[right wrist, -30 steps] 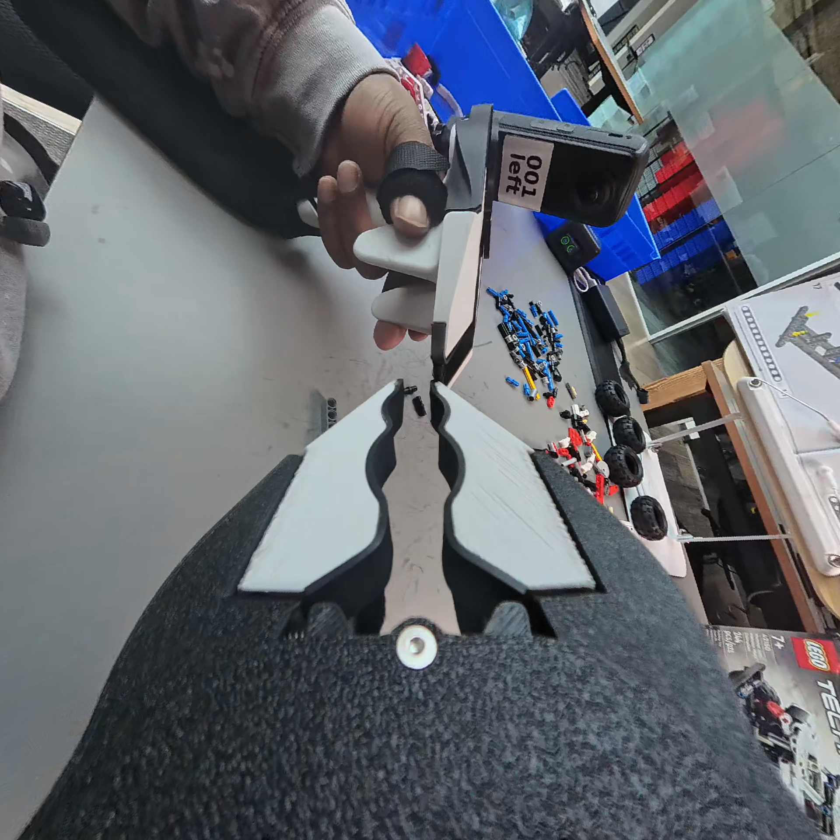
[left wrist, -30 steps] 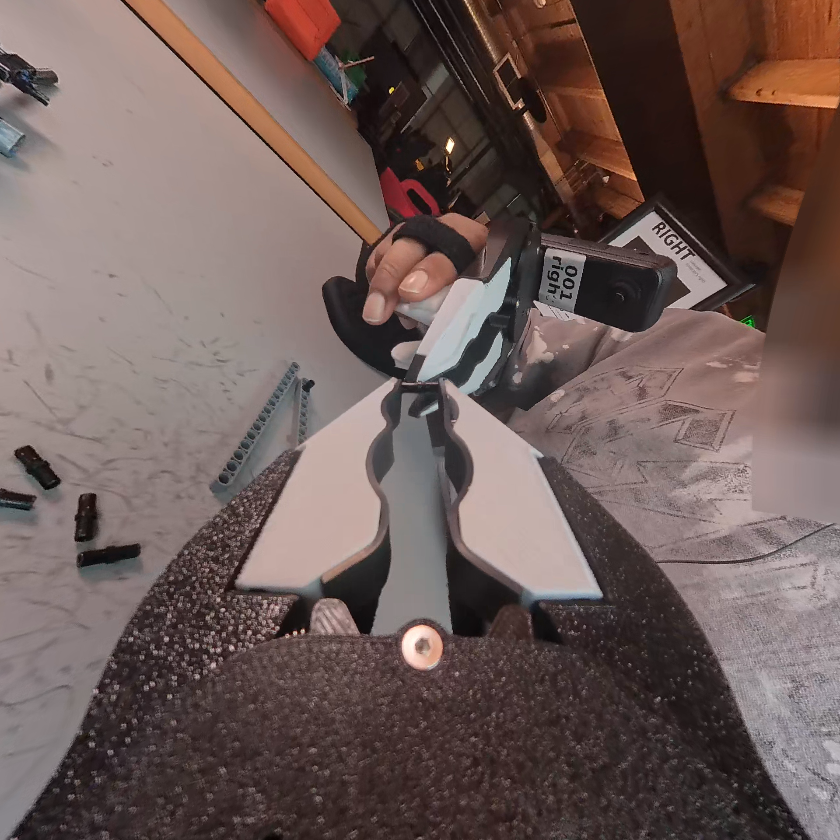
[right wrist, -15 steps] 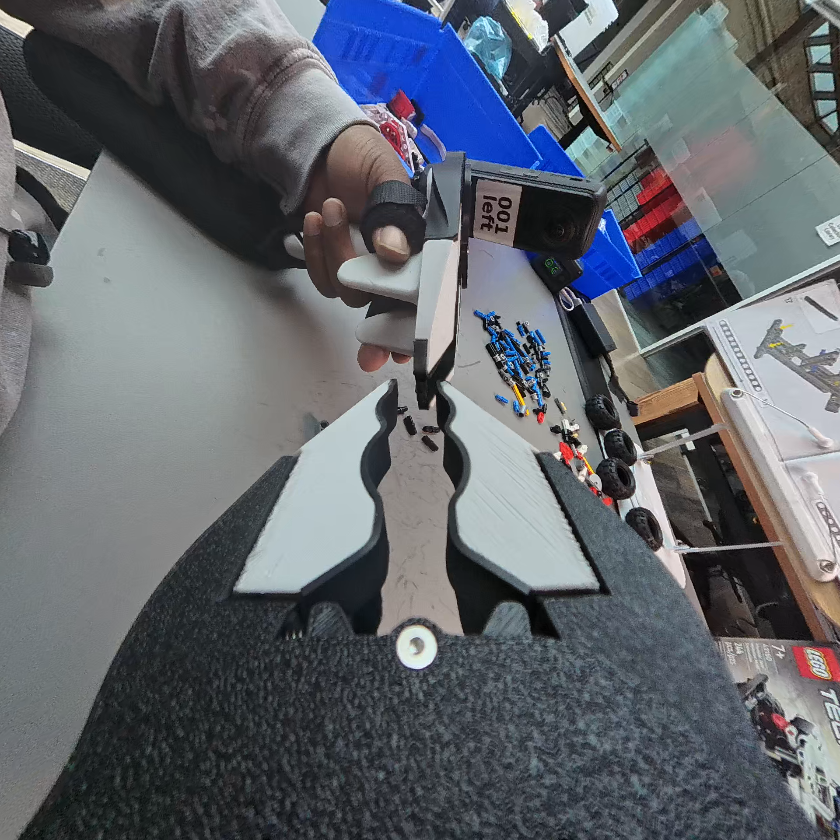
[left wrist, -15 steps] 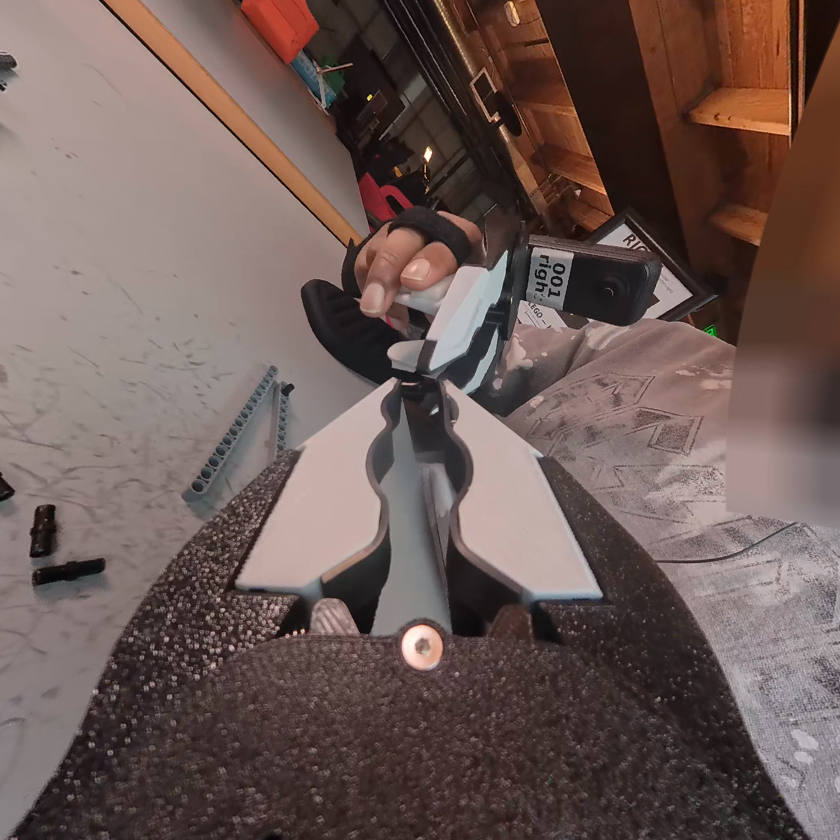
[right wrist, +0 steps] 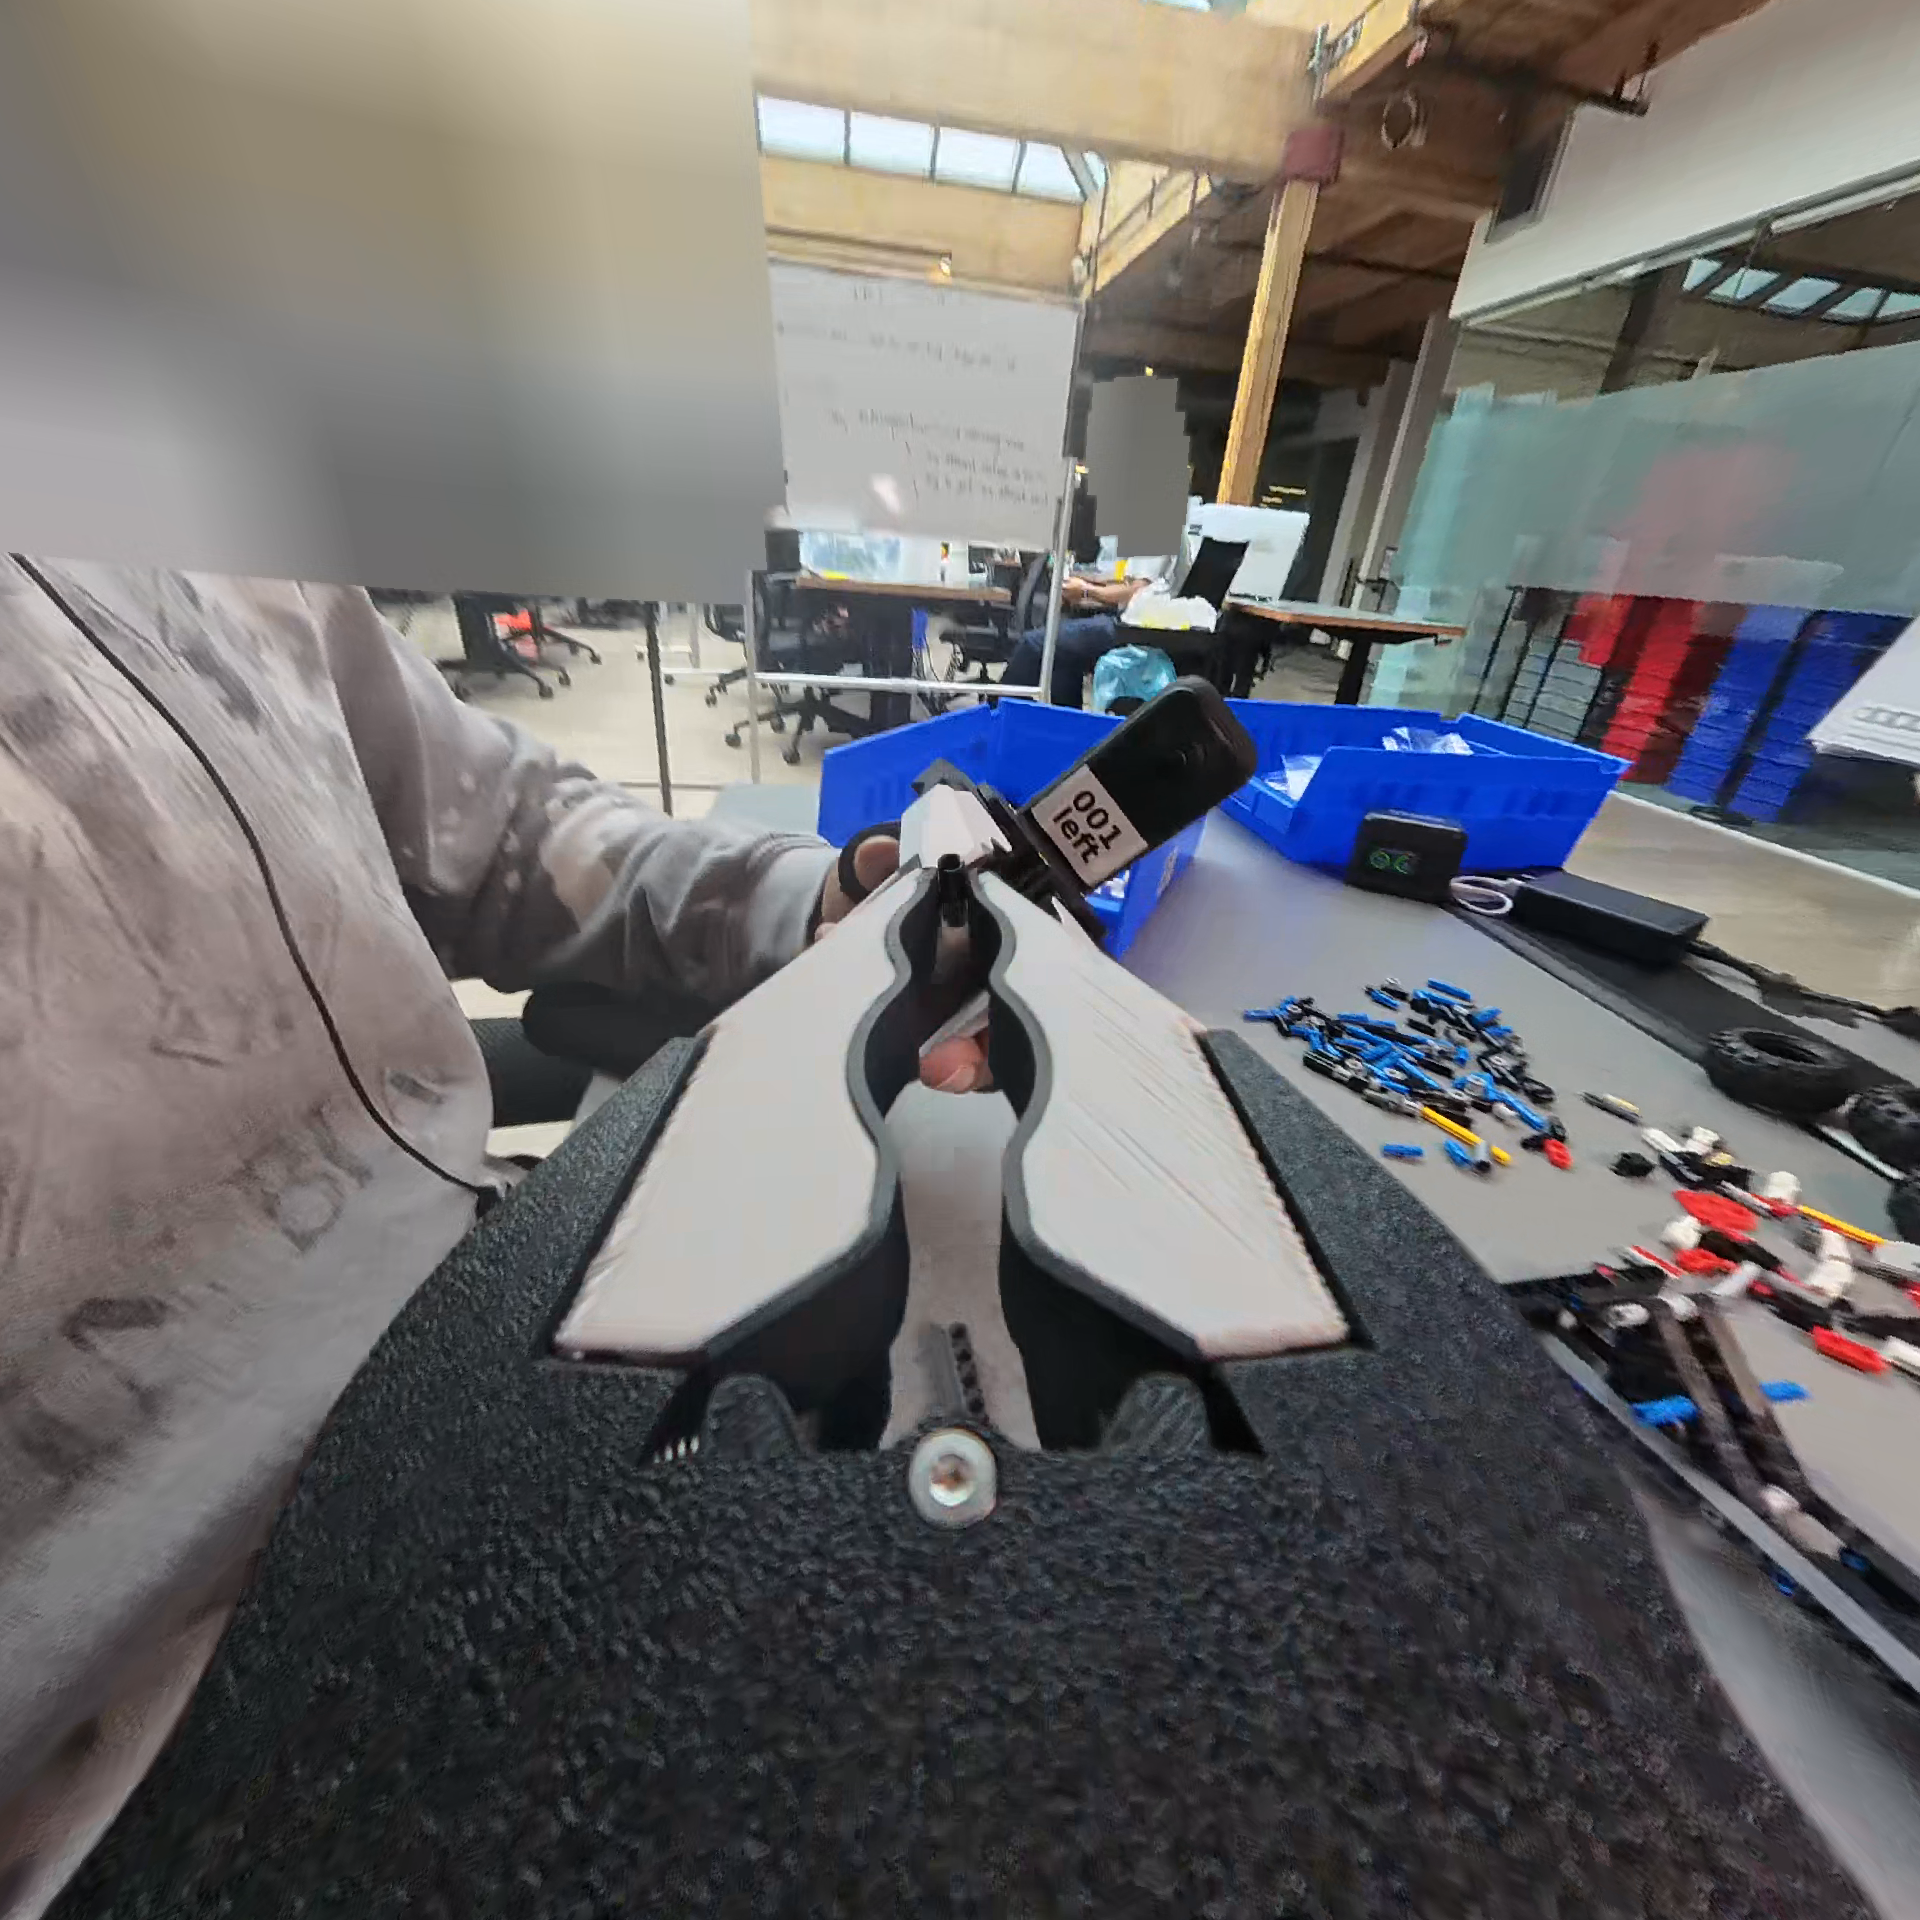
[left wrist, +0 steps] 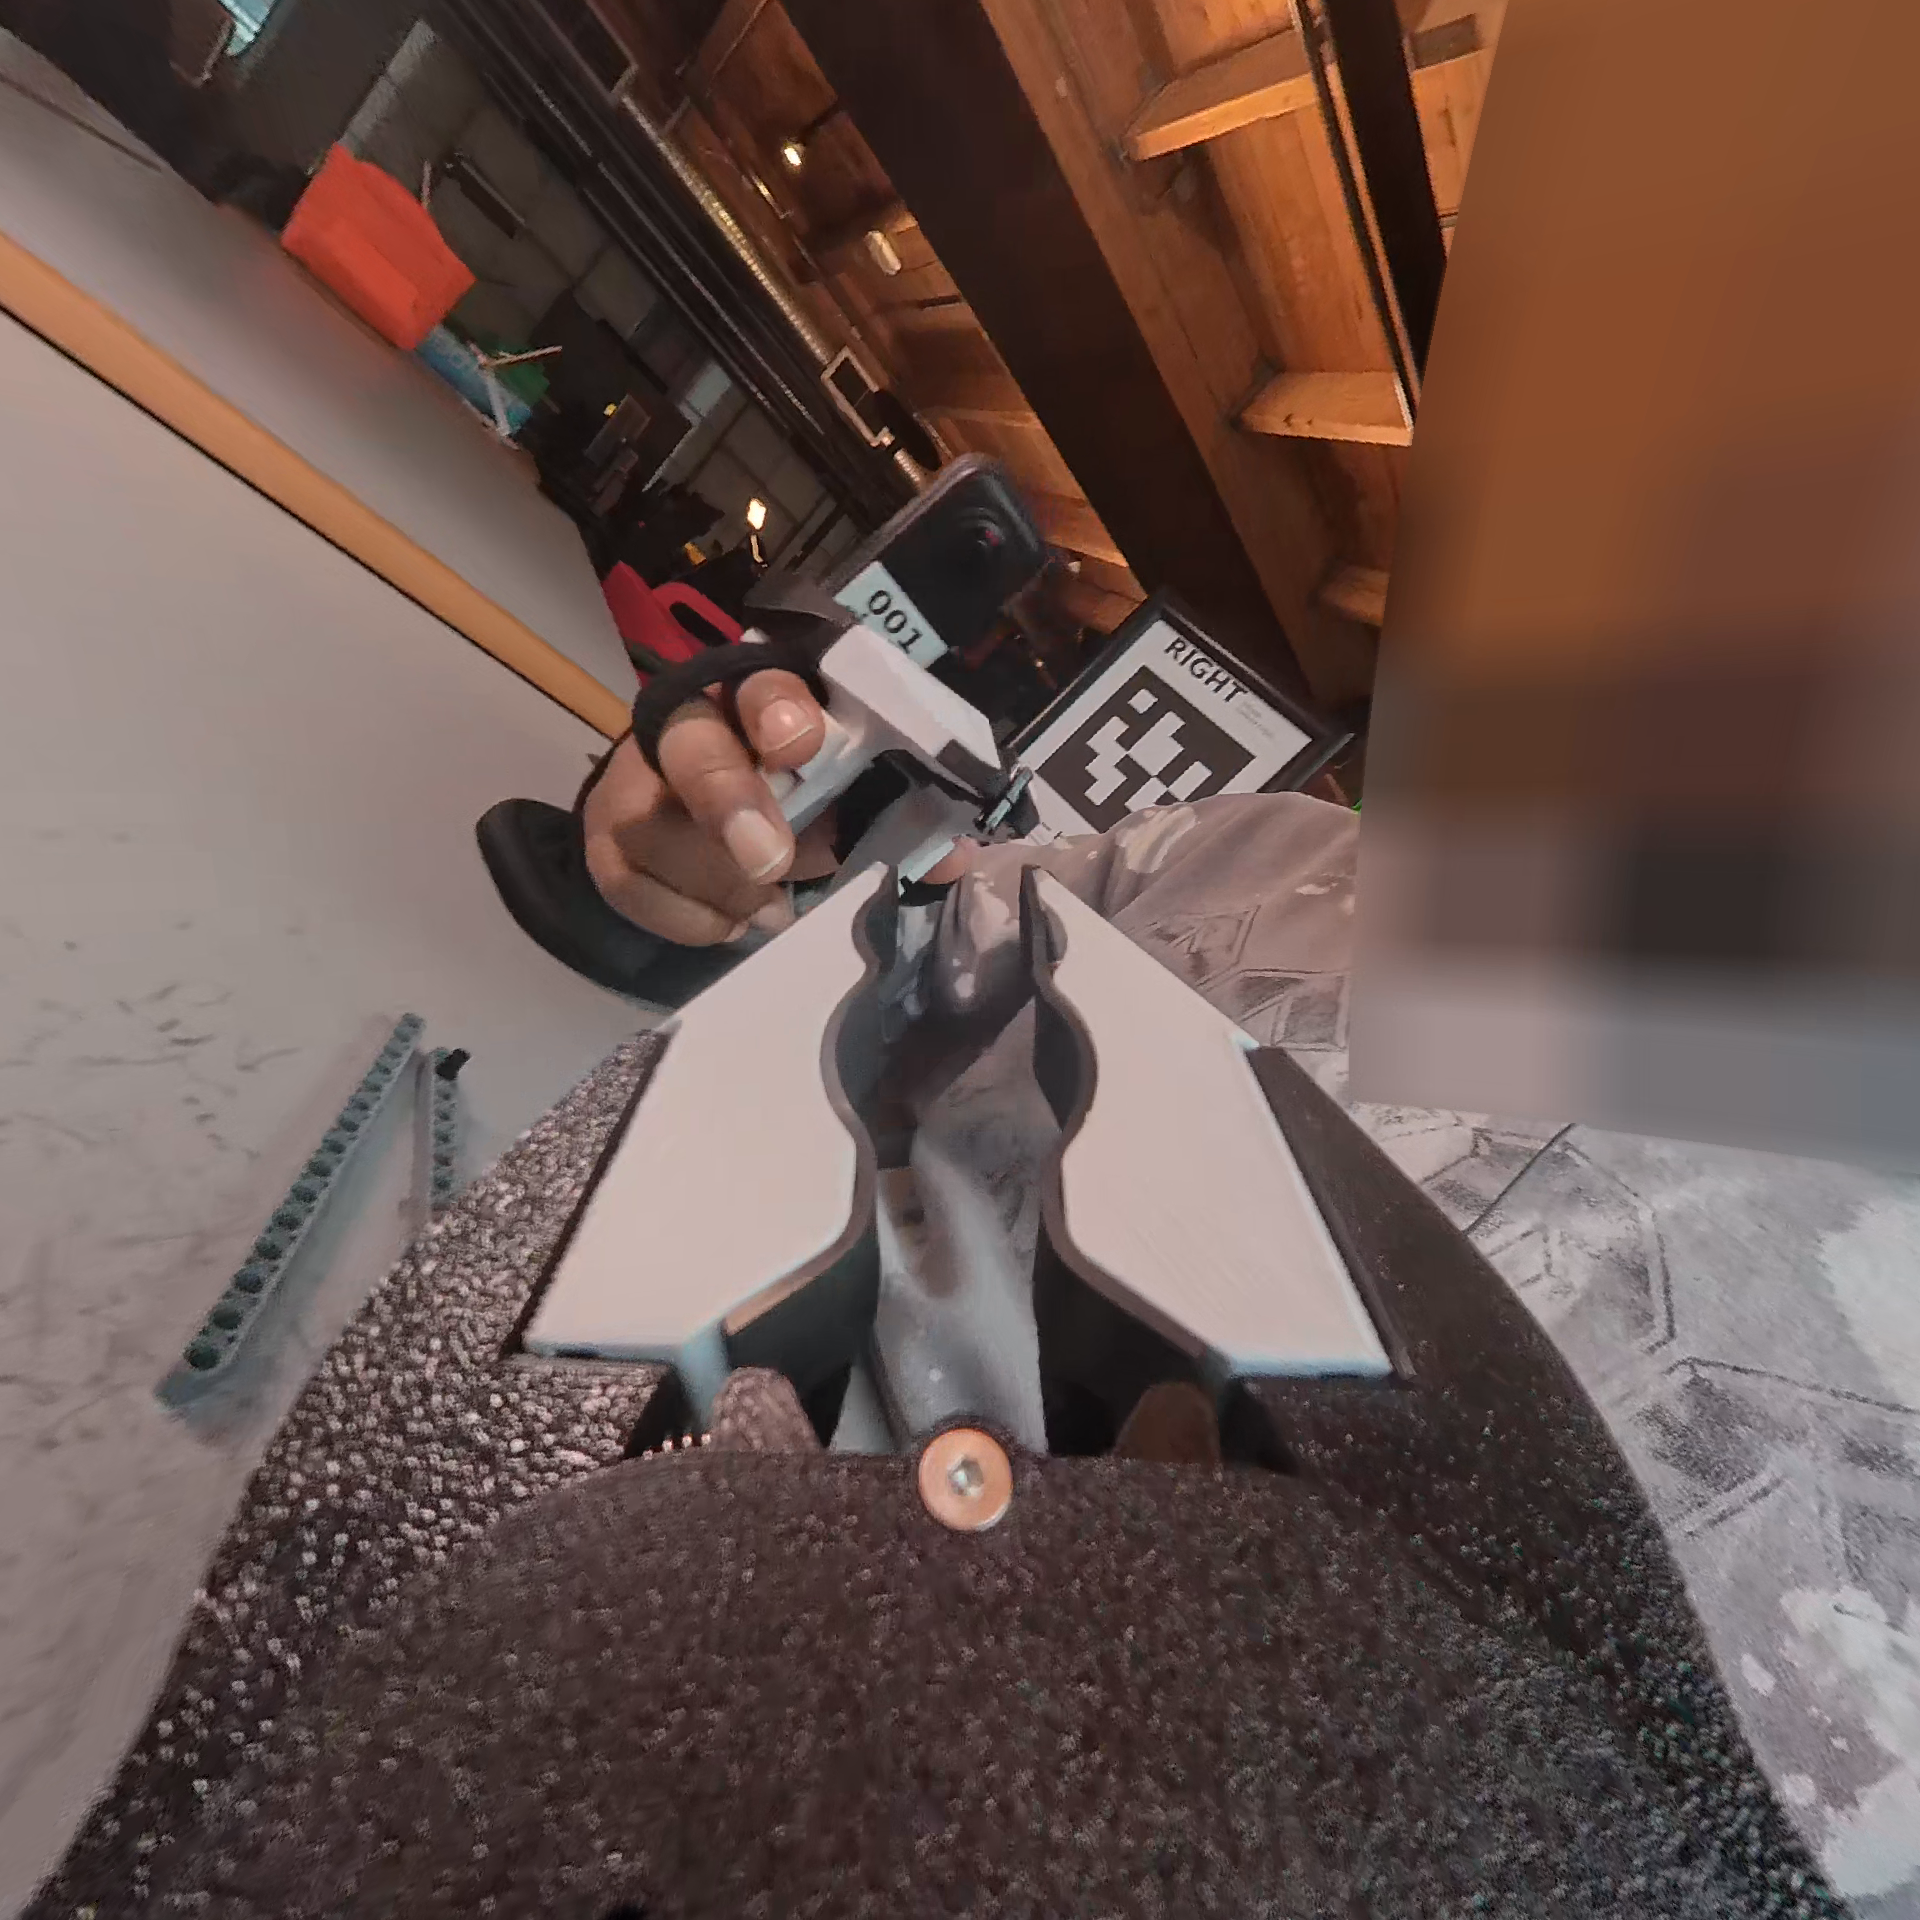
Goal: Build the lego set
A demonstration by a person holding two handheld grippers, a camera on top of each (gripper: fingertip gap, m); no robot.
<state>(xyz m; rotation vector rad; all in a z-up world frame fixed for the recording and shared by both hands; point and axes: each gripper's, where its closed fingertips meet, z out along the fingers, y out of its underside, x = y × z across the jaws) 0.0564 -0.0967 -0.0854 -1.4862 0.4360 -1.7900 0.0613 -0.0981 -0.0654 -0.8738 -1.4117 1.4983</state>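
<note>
My right gripper (right wrist: pixel 953 888) is shut on a small black pin (right wrist: pixel 951 902) and holds it upright in the air, close to the person's chest. The left wrist view shows the same pin (left wrist: pixel 1004 805) at the right gripper's (left wrist: pixel 987 816) tips, just above and beyond my left gripper (left wrist: pixel 956 894). The left jaws stand a little apart with nothing between them. Two long grey beams (left wrist: pixel 301 1195) lie side by side on the grey table (left wrist: pixel 208 831), left of the left gripper. One beam (right wrist: pixel 951 1361) also shows under the right gripper.
A heap of small blue and black pins (right wrist: pixel 1403 1049), black tyres (right wrist: pixel 1777 1070) and red and white parts (right wrist: pixel 1766 1268) lie on the table to the right. Blue bins (right wrist: pixel 1423 790) stand behind. The person's grey sweatshirt (right wrist: pixel 208 935) is close on the left. My left and right fingertips are right by each other.
Both grippers tilted up from the table toward the person. The right gripper, tip to tip with the left before, now holds the black pin clear of it. The left jaws have widened.
</note>
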